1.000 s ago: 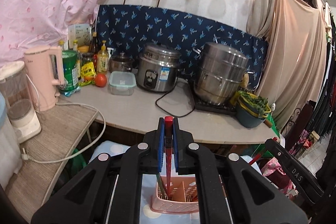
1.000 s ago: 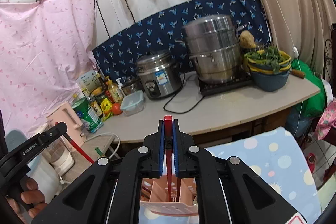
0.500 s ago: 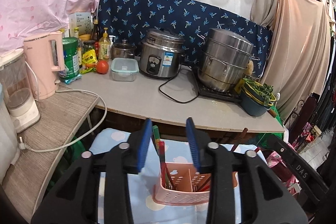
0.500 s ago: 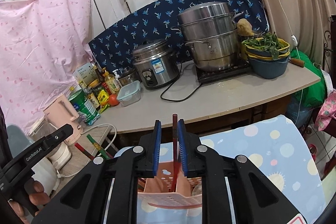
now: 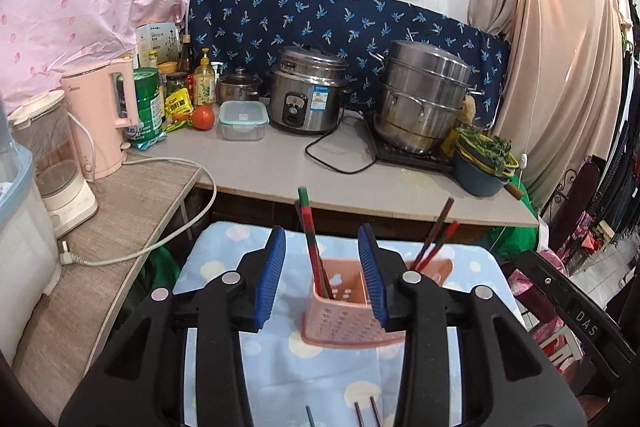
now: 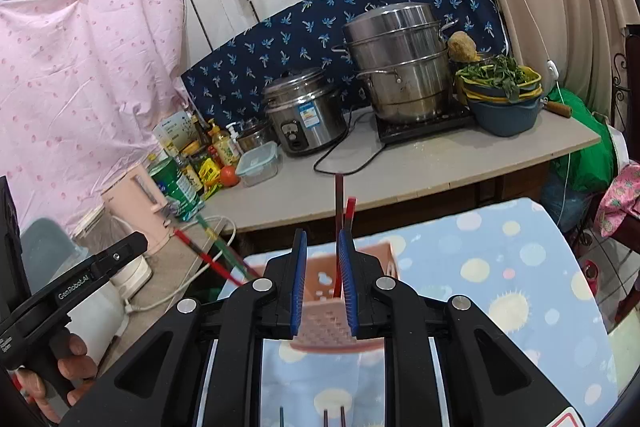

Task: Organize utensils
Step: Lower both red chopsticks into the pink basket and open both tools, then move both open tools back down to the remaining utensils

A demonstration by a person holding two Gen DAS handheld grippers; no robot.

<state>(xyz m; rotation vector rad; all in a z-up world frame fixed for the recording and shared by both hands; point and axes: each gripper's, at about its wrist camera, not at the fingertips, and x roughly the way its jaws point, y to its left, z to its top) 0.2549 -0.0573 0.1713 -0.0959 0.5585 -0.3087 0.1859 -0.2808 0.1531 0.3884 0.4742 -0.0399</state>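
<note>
A pink perforated utensil holder (image 5: 348,311) stands on a blue dotted cloth (image 5: 224,267). Red and green chopsticks (image 5: 310,239) stand in its left part; dark red chopsticks (image 5: 438,231) lean in its right part. My left gripper (image 5: 322,279) is open and empty above the holder. My right gripper (image 6: 322,281) is open, its jaws a little apart, above the holder (image 6: 328,327) with red chopsticks (image 6: 345,223) standing free between them. More chopsticks (image 5: 366,413) lie on the cloth near the bottom edge.
A grey counter (image 5: 280,167) behind holds a rice cooker (image 5: 306,91), steel steamer pot (image 5: 422,99), bowl of greens (image 5: 482,163), pink kettle (image 5: 102,111), bottles and a tomato. A wooden side shelf (image 5: 100,227) lies at left. The left gripper's handle (image 6: 76,287) shows in the right view.
Both grippers opened and let go of their chopsticks, which now stand in the holder. Both grippers have drawn back and up a little.
</note>
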